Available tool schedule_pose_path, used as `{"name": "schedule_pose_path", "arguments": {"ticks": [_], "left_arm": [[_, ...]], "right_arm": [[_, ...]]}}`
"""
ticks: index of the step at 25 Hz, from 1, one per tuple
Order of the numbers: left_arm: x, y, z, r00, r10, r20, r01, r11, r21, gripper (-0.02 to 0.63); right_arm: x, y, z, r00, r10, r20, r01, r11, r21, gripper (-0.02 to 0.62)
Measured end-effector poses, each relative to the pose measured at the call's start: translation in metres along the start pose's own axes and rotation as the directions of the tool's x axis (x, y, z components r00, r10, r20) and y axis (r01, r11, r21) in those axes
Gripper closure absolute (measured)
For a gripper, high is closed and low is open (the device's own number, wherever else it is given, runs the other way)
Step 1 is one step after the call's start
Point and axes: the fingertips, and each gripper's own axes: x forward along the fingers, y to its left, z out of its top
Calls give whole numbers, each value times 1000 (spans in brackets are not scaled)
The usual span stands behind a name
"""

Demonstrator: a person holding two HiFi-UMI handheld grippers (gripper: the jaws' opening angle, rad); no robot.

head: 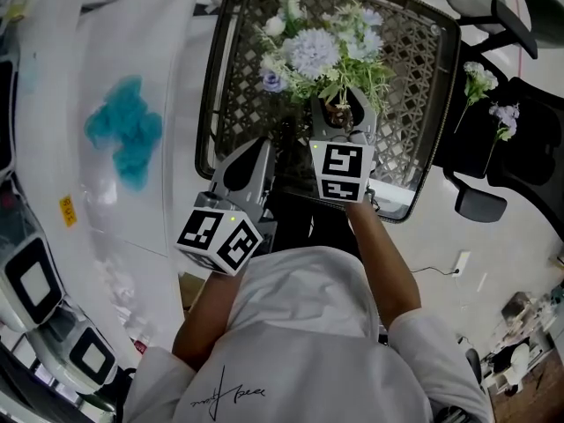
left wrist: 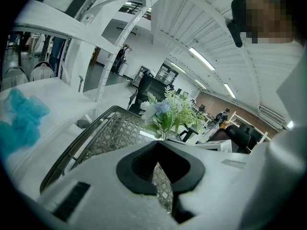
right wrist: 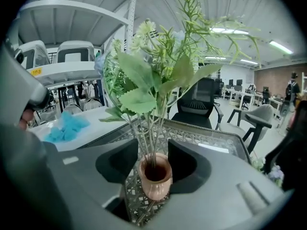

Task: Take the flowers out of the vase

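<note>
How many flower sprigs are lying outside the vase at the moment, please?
2: a white sprig and a lilac sprig, both on the black chair at the head view's right edge. More may lie hidden out of frame.

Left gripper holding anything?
No: the left gripper has its jaws together with nothing between them; only the mesh table shows through the slit.

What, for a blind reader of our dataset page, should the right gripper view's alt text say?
A small brown vase of flowers stands on a mesh table between the jaws of the right gripper, which are closing around it. A blue cloth lies at left; office chairs stand behind.
</note>
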Motion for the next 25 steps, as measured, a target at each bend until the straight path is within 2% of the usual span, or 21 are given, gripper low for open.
{"name": "schedule_pose_path", "arguments": {"ticks": [7, 17, 25], "left_arm": [[1, 8, 2, 1000, 6, -4, -6, 1000, -8, 607], [1, 16, -1, 1000, 23, -10, -23, 1000, 4, 606], [0, 22, -6, 999, 26, -25, -26, 1000, -12, 606]], "right_arm": [[6, 0, 0, 1000, -22, -12, 22, 1000, 6, 400], [9, 0, 0, 999, -30, -16, 30, 1000, -9, 460], [9, -3, -1, 999, -50, -19, 49, 999, -8, 477]]}}
